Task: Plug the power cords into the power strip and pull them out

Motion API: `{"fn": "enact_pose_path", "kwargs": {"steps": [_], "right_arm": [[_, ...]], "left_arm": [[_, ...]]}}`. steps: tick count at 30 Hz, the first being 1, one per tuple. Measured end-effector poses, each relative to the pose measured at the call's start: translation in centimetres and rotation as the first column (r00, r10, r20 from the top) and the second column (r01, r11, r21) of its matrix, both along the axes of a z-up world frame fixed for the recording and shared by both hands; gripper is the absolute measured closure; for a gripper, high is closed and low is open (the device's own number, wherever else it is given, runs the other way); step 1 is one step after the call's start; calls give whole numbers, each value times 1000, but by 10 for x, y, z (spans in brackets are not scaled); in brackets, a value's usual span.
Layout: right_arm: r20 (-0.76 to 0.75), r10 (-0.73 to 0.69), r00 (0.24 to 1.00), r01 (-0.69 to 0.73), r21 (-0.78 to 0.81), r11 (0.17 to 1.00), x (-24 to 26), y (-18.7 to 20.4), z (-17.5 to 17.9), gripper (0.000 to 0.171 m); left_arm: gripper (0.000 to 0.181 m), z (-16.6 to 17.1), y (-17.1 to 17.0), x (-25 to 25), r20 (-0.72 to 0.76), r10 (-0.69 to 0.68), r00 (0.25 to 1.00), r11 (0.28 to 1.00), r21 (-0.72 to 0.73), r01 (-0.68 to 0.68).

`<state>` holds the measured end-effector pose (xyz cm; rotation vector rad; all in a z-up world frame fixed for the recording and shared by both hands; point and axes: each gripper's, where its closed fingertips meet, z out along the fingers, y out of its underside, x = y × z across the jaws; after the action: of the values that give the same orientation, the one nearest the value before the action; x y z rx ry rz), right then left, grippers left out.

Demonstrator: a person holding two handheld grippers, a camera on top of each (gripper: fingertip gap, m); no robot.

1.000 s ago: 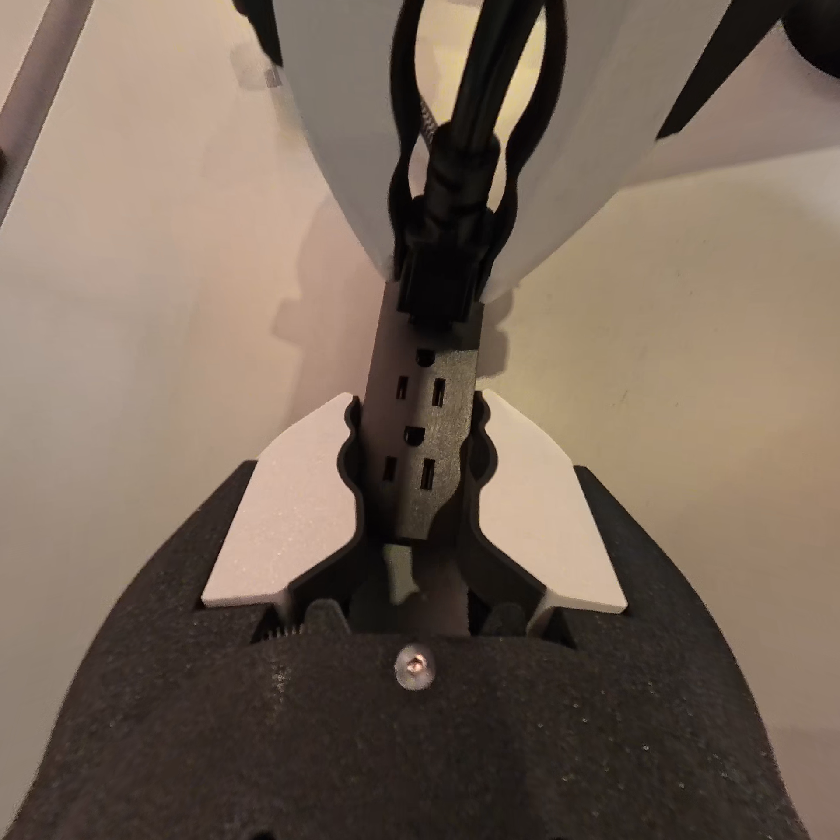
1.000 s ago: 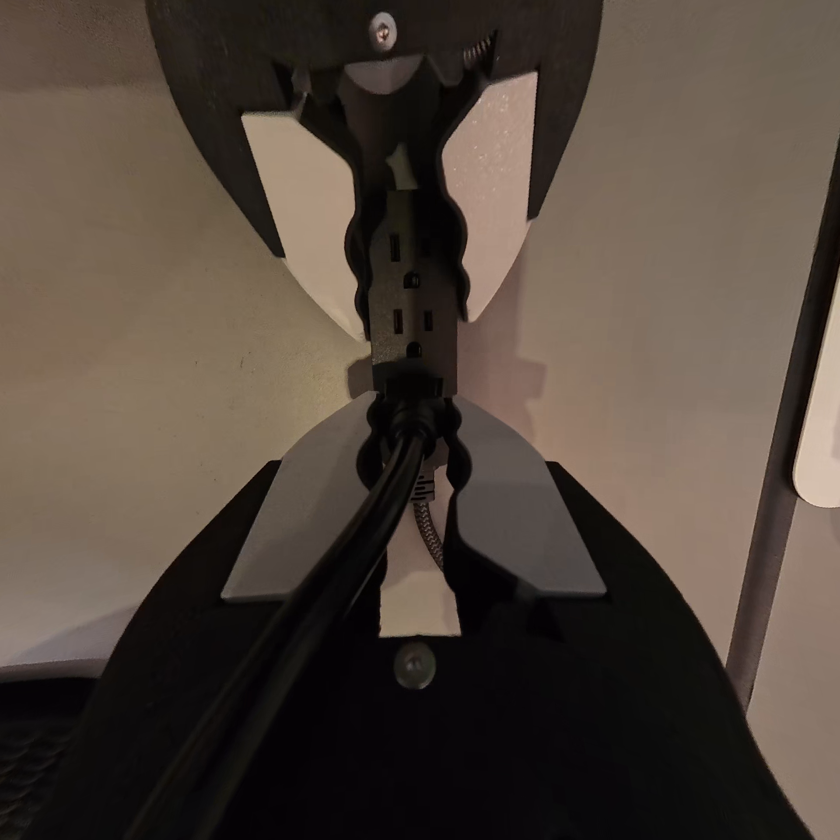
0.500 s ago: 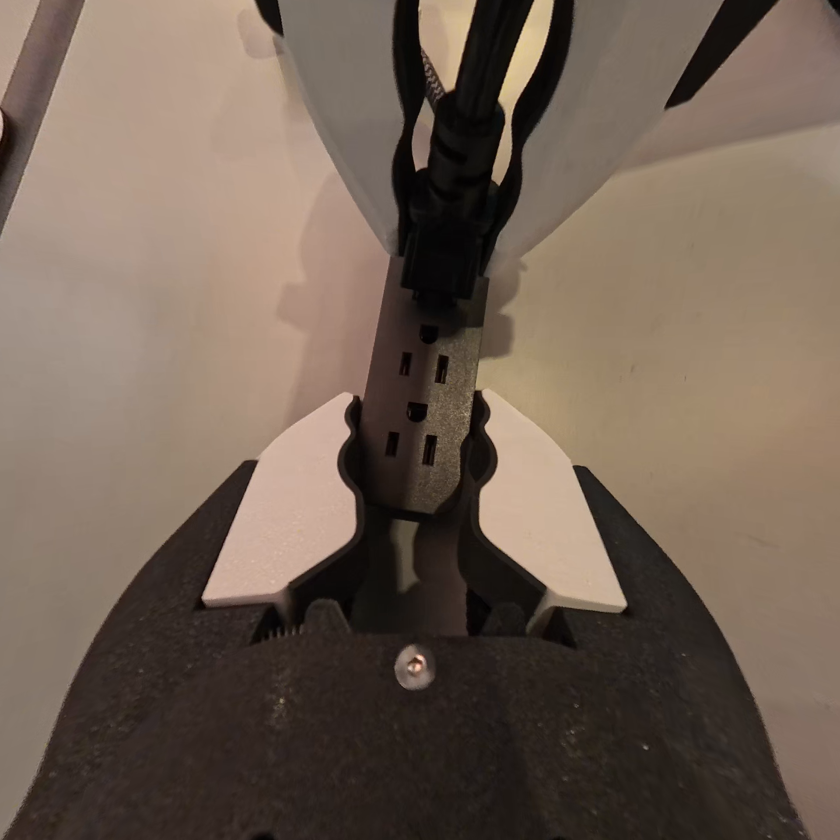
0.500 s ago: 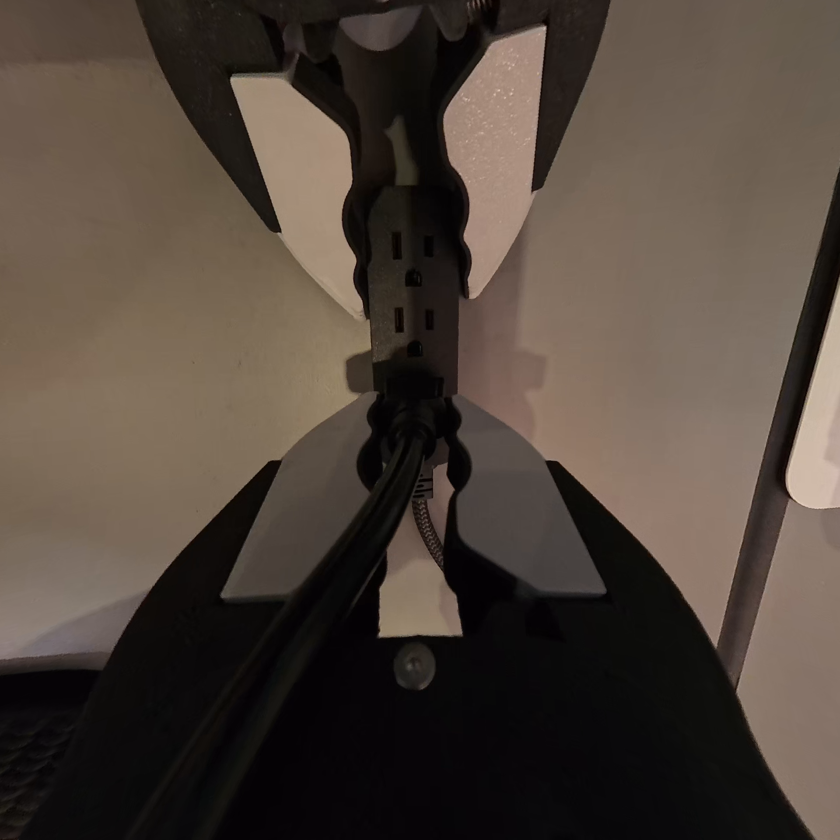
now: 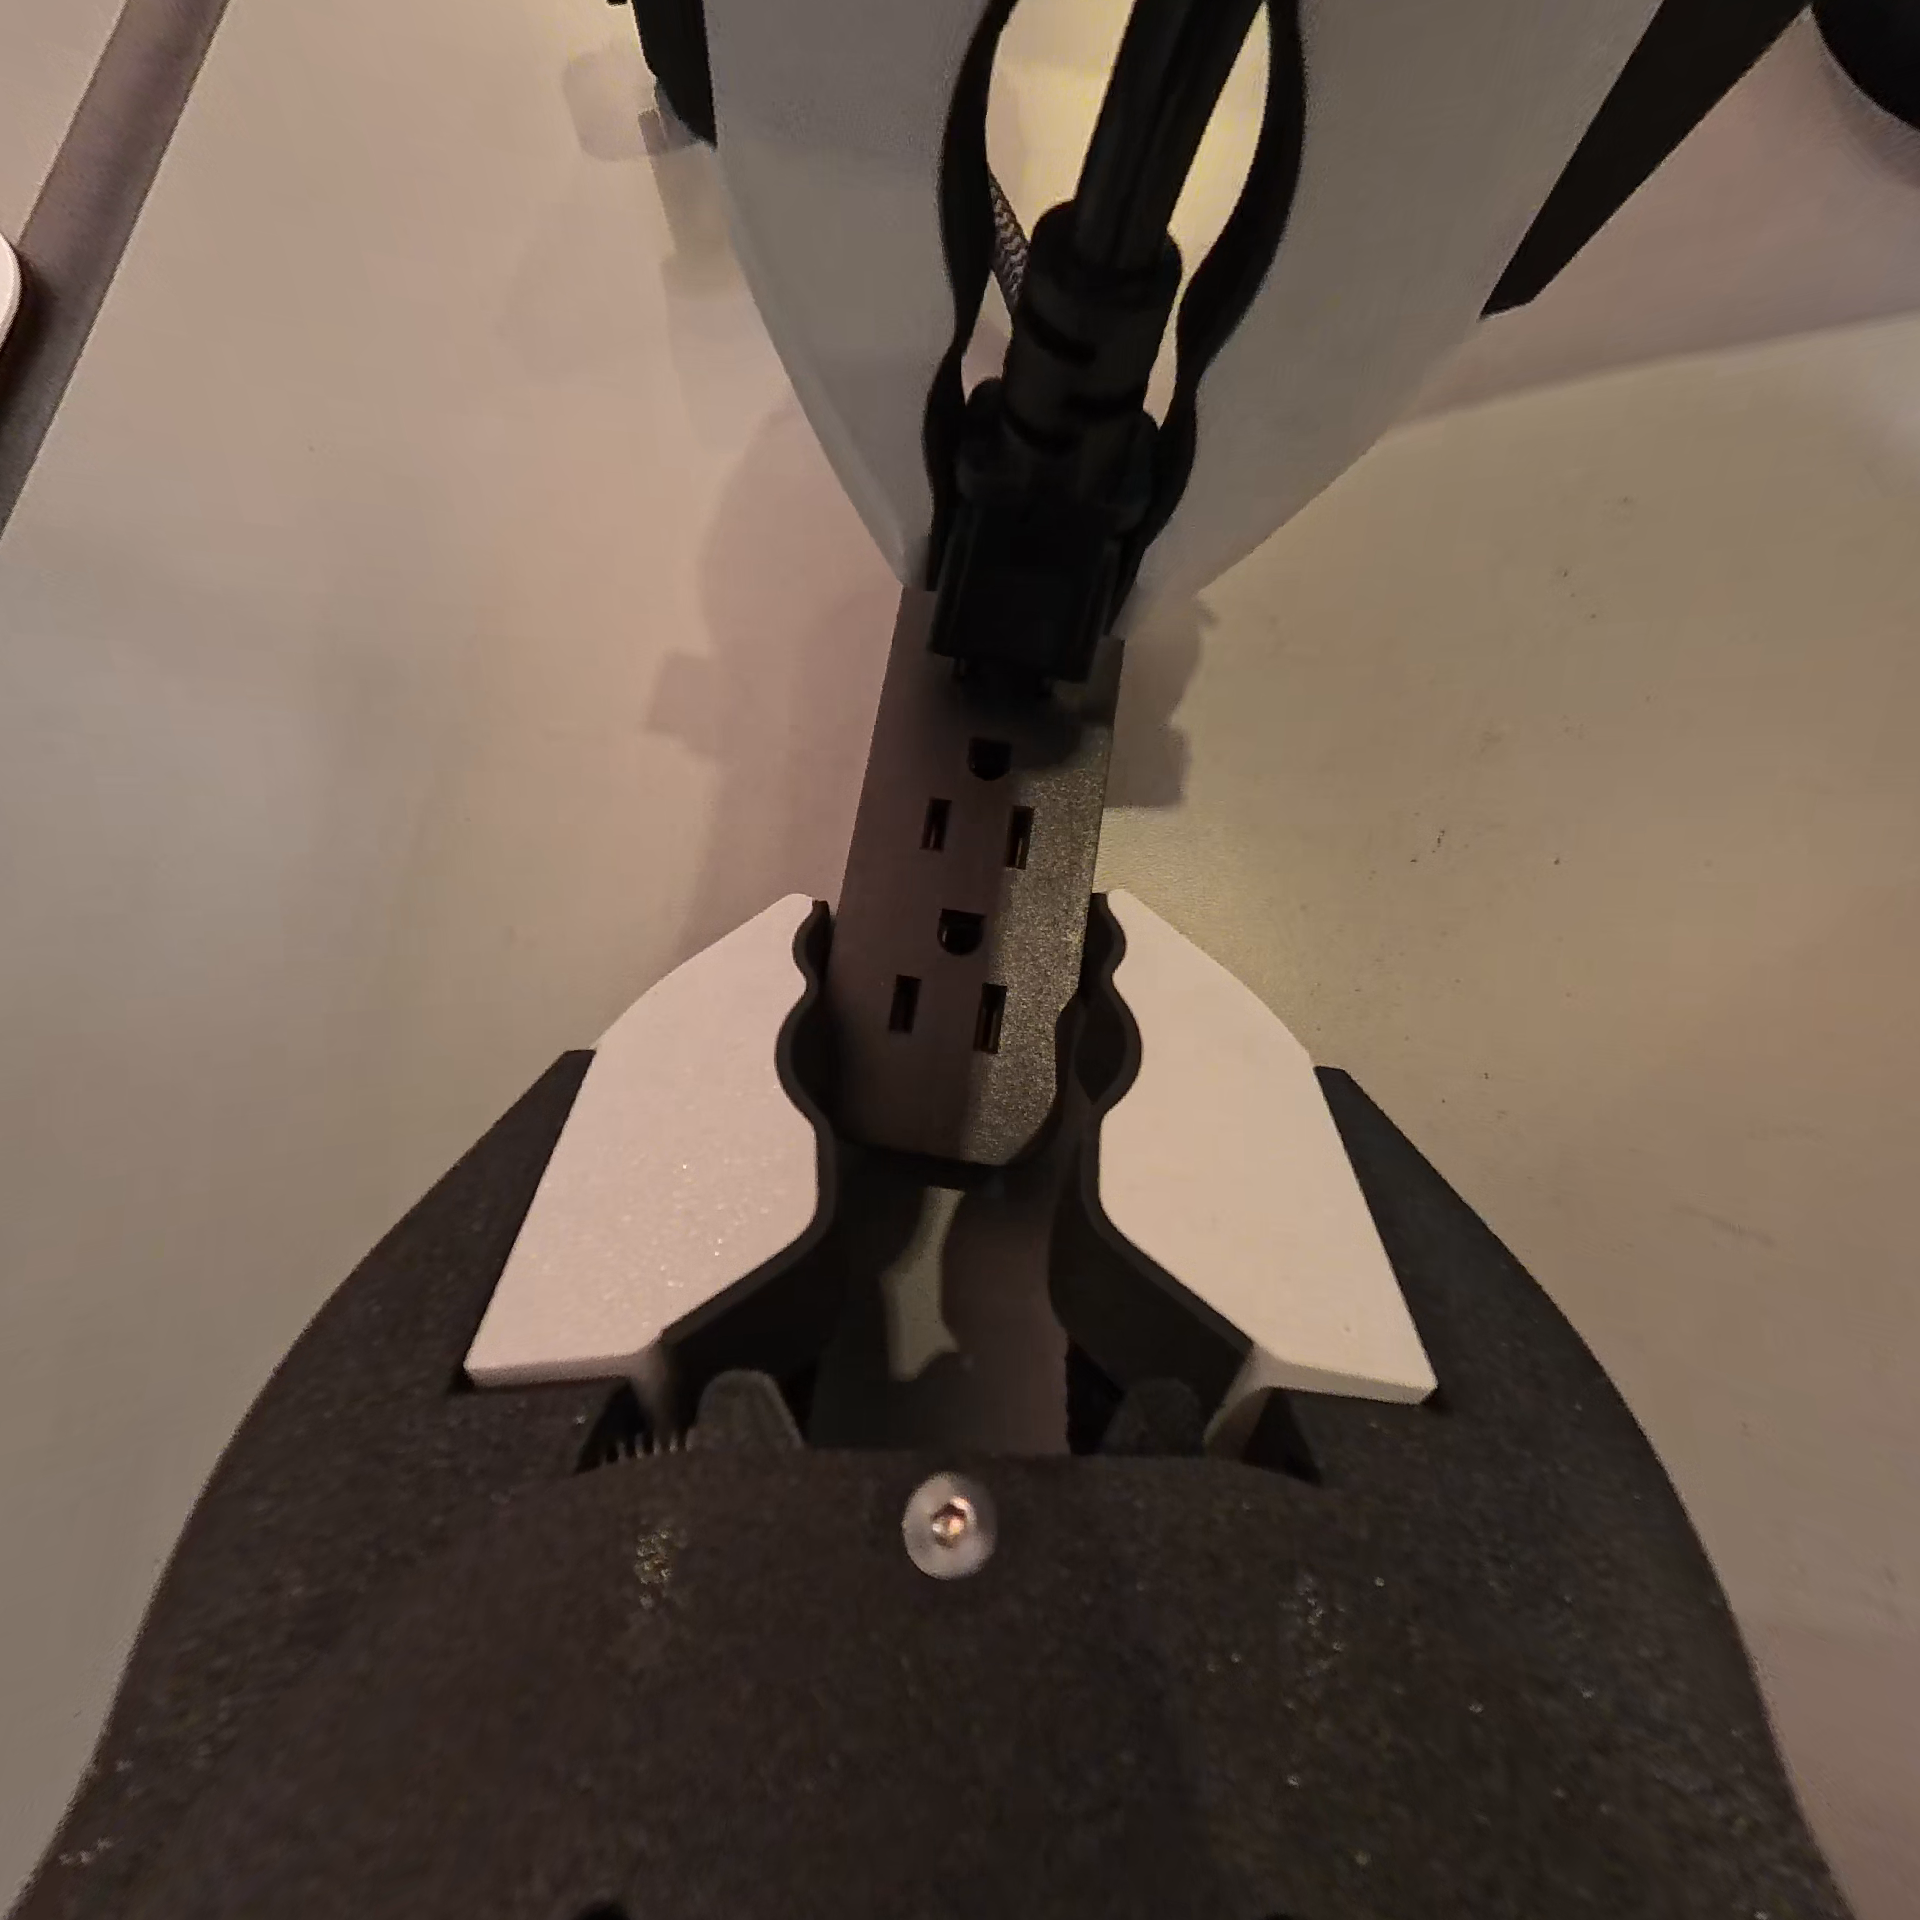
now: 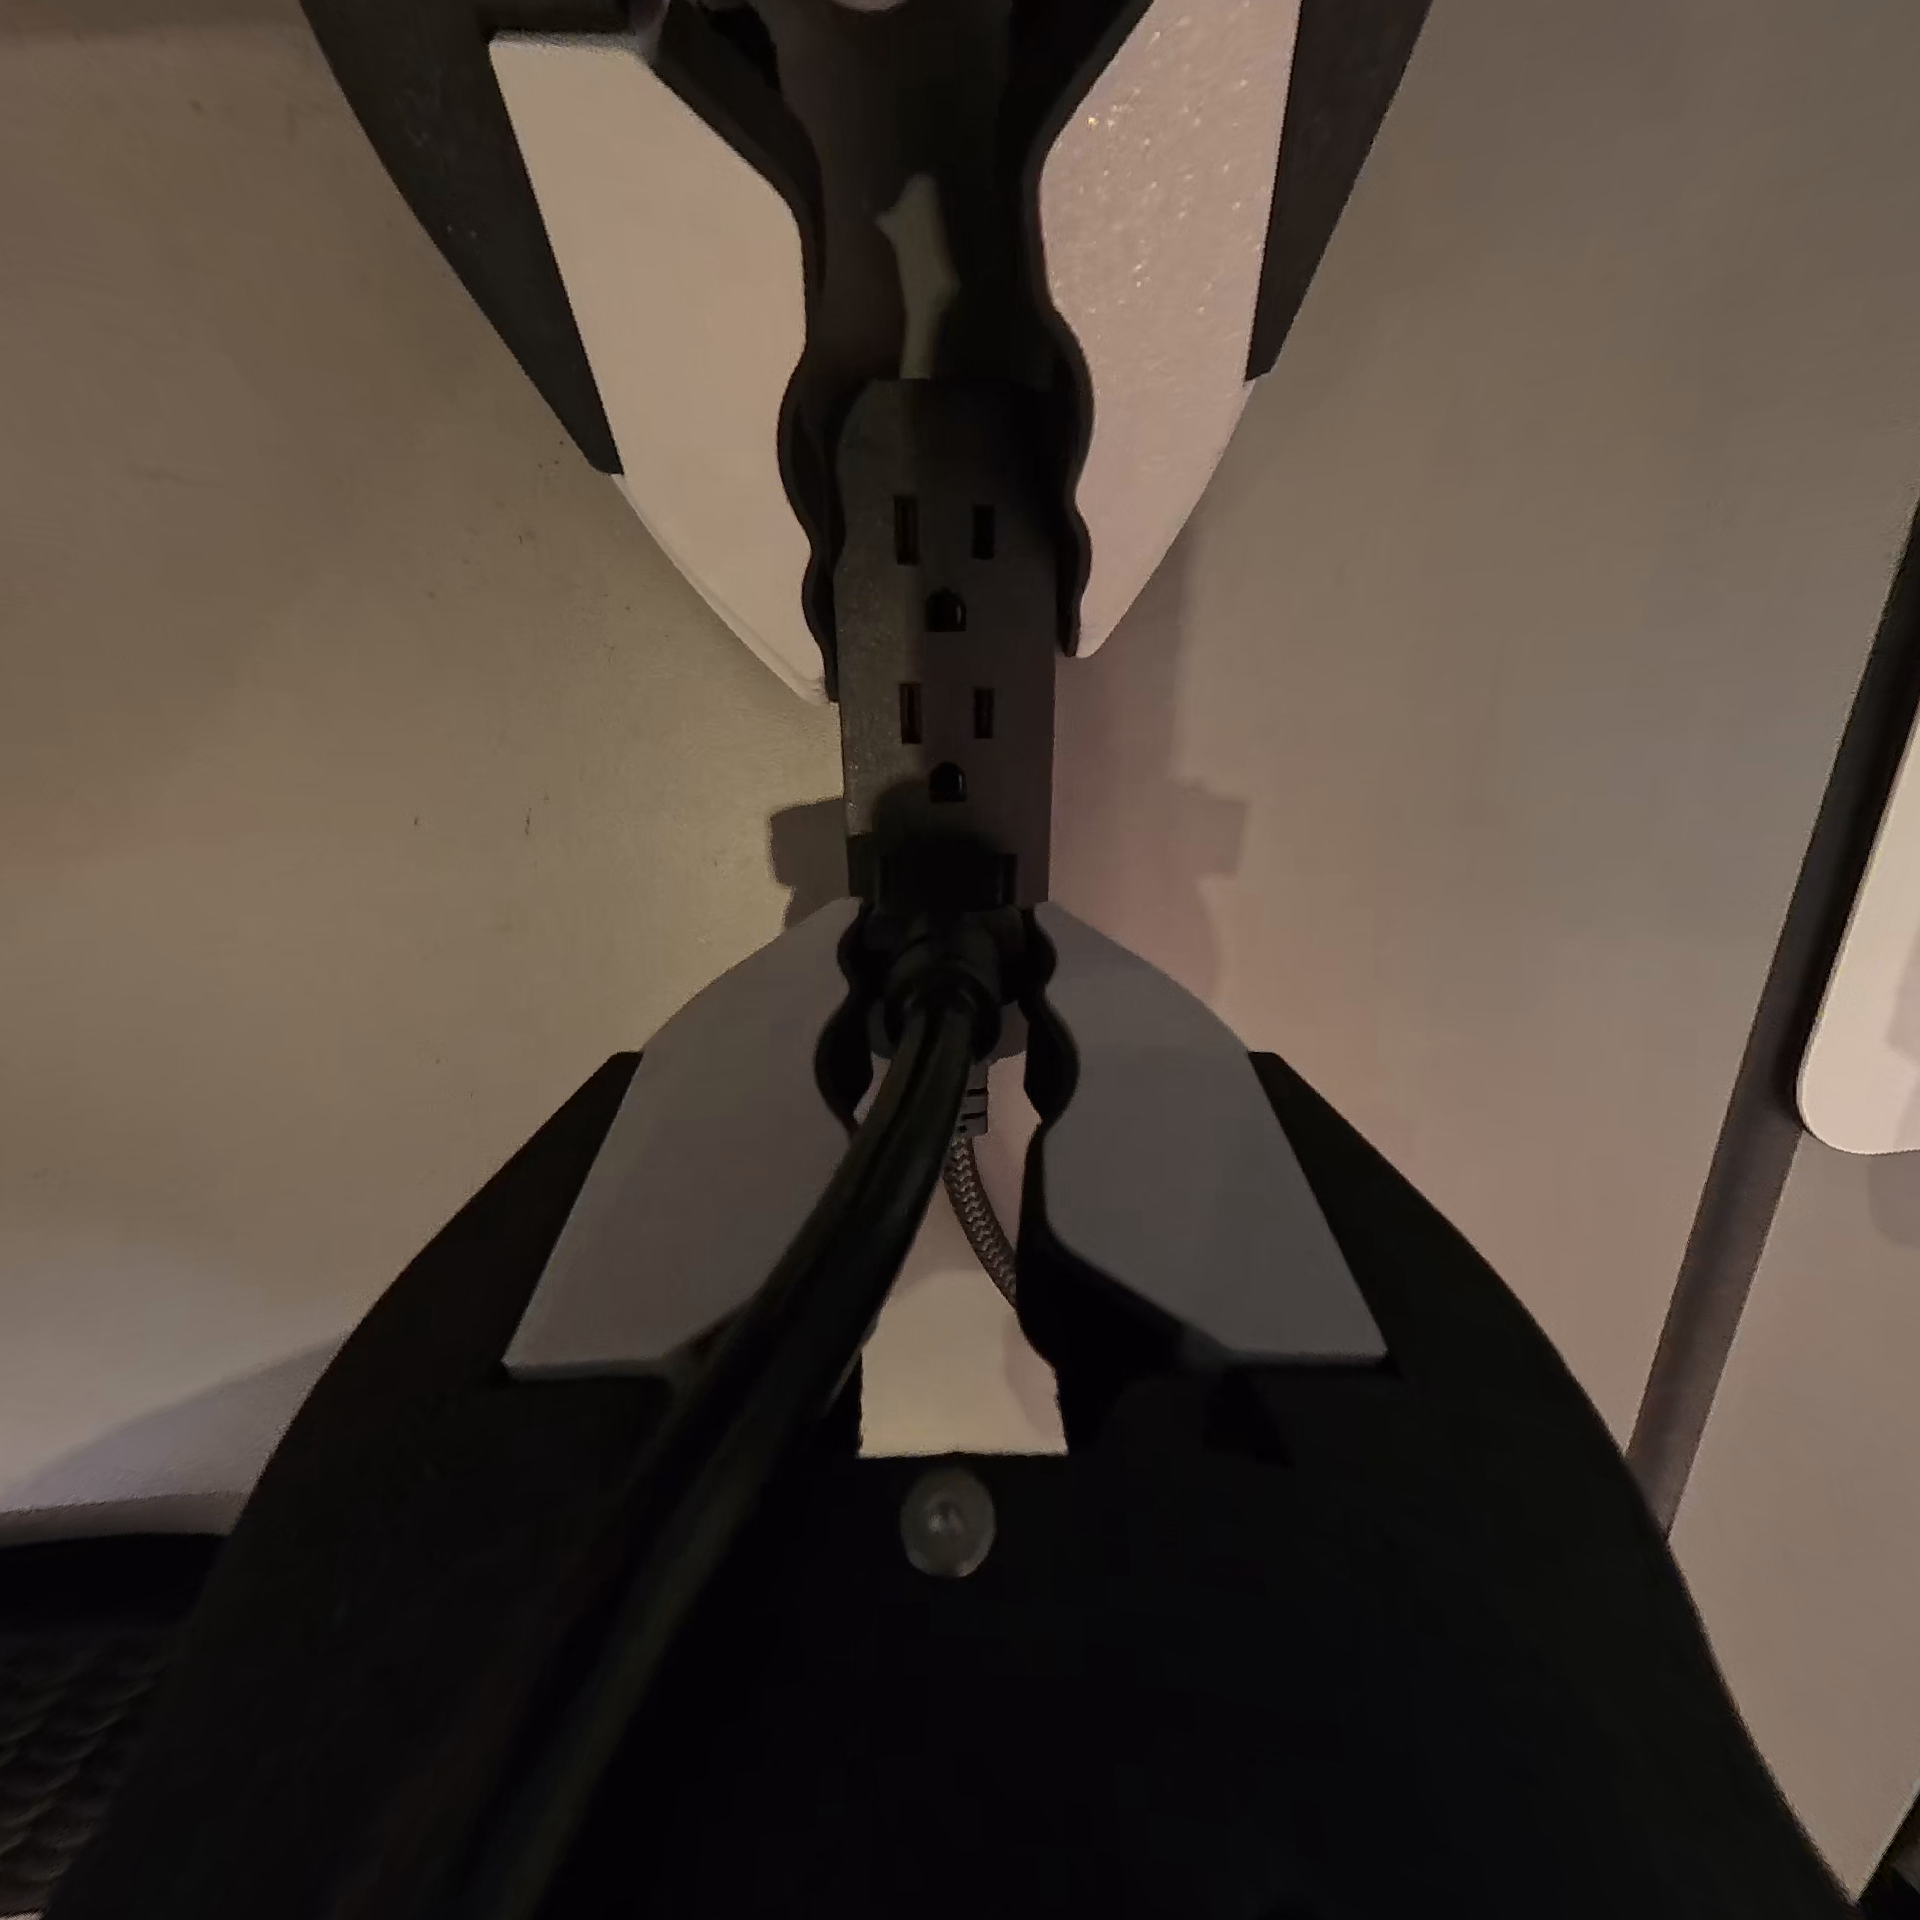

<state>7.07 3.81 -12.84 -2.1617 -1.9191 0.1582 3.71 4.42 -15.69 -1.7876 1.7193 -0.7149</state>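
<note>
Black hard plastic is what you're dealing with here: the power strip (image 5: 971, 935) looks stiff and light, so it won't flex, but its matte sides could slide if the grip is lazy. It sits mid-frame in both views, over the pale worktop (image 5: 364, 623); whether it rests on it I can't tell. The left gripper (image 5: 956, 1023) has its jaws clenched on the strip's free end, right across the narrow sides, which seems like the sane place to brace it. The right gripper (image 6: 940, 940) has its jaws clamped on the plug (image 6: 940, 878), not the floppy black cord (image 6: 831, 1195), good call I'd say since yanking a cord is risky.

Left wrist view shows the plug seated at the strip's far end. Only the right wrist view shows a braided grey cable (image 6: 971, 1195) under the cord, plus a white object (image 6: 1860, 1018) at the right edge
</note>
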Motion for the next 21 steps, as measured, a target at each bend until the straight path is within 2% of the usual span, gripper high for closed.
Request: {"fn": "enact_pose_path", "kwargs": {"steps": [21], "right_arm": [[40,-31,999,33,-46,998,6,-1,6,143]], "left_arm": [[135,0,-1,1,2,-12,1000,1000,0,12]]}}
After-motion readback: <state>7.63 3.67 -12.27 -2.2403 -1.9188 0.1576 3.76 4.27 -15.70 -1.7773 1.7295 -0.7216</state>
